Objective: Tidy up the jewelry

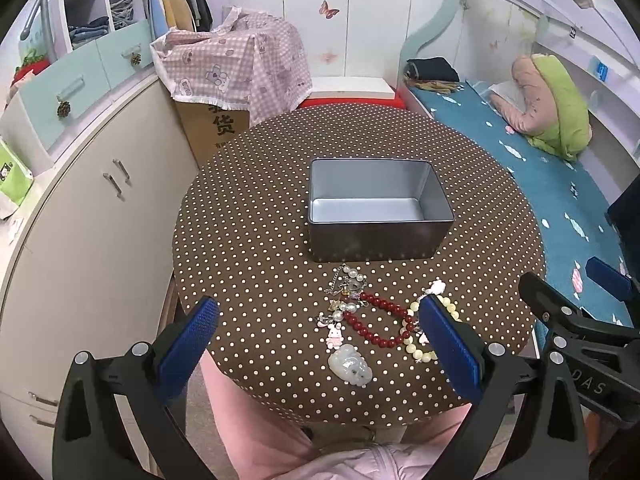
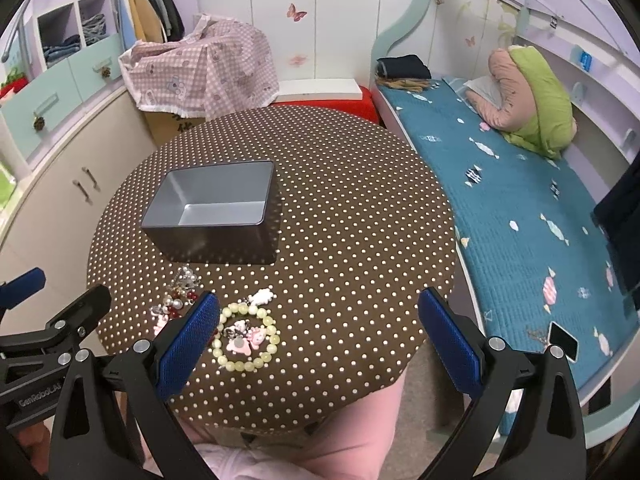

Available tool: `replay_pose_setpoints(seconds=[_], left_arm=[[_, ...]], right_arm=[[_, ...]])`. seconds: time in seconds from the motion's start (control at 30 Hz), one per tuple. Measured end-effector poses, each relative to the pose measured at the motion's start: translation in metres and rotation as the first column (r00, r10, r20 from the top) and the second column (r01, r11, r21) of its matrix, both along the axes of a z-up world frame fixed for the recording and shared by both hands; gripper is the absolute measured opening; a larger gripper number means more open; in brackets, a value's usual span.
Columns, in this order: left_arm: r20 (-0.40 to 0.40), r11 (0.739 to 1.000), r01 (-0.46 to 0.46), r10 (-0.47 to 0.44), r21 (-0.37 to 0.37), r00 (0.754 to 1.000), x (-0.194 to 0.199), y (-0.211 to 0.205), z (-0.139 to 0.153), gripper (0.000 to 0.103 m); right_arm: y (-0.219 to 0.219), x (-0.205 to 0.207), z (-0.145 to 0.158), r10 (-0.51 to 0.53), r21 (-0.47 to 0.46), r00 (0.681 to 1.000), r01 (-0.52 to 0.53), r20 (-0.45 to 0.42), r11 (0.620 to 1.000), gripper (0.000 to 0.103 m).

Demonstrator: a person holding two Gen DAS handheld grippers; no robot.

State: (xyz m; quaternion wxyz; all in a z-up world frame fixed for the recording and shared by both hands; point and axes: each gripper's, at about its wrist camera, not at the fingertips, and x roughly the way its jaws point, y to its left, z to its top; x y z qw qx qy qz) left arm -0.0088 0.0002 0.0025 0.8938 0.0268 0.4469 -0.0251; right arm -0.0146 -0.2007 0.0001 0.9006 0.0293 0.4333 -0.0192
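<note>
An empty grey metal tin (image 1: 380, 208) (image 2: 214, 210) stands open in the middle of the round dotted table (image 1: 248, 240) (image 2: 352, 220). In front of it lie a red bead bracelet (image 1: 380, 322), a pearl charm chain (image 1: 346, 284), a pale jade pendant (image 1: 351, 365) and a yellow-green bead bracelet (image 2: 246, 338) (image 1: 420, 350) with pink charms inside it. My left gripper (image 1: 320, 332) hovers open over the near jewelry, holding nothing. My right gripper (image 2: 320, 328) is open too, its left finger beside the yellow-green bracelet.
A bed with a blue cover (image 2: 520, 208) runs along the right of the table. Cream cabinets (image 1: 92, 216) stand to the left, a box under a pink checked cloth (image 1: 236, 64) behind. A person's pink-clad legs (image 2: 320, 432) sit under the near edge.
</note>
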Motion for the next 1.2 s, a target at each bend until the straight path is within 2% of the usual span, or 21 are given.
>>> replay_pose_setpoints(seconds=[1.2], left_arm=[[0.007,0.999,0.005,-0.004,-0.036,1.0,-0.001,0.005,-0.003,0.096]], right_arm=[[0.007,0.007,-0.012,0.025,0.04,0.999,-0.024,-0.03,0.999,0.097]])
